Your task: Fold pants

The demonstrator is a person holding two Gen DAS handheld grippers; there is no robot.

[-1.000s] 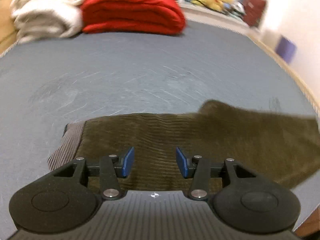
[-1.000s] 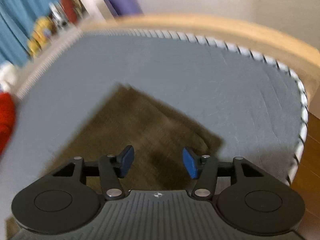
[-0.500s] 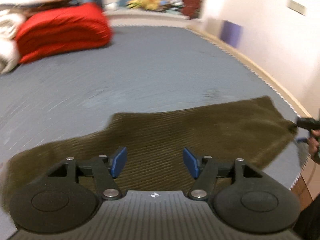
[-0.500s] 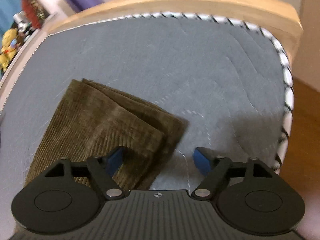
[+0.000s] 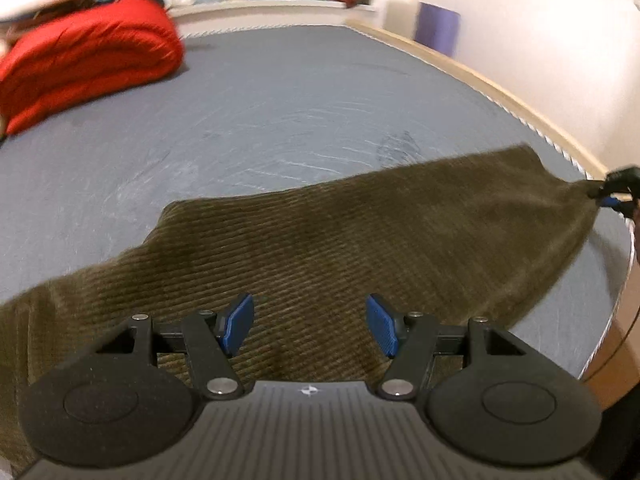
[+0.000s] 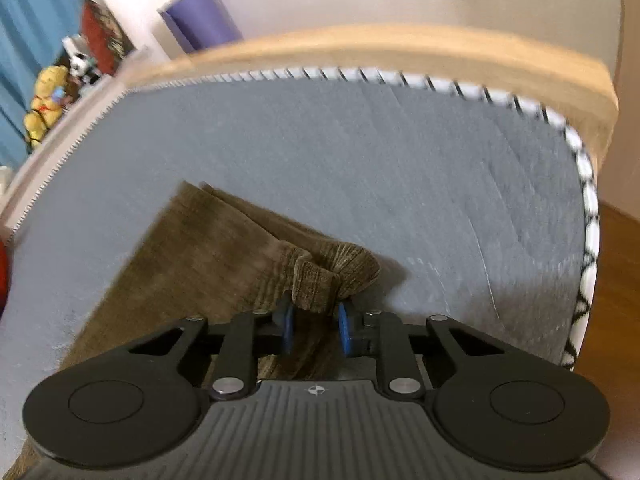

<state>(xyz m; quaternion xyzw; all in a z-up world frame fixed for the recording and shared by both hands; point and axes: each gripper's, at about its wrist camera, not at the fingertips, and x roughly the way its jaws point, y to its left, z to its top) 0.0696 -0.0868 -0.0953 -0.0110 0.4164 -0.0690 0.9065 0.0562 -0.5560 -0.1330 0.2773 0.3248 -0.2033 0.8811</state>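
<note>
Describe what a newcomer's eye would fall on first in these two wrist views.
The long olive-brown corduroy pants stretch across the grey mattress, and the right gripper is shut on their bunched leg end near the mattress corner. The left gripper hovers open over the middle of the fabric. A bright red folded quilt sits at the far left.

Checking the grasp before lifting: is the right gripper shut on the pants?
Shut: the right gripper pinches a bunched corner of the pants.
</note>
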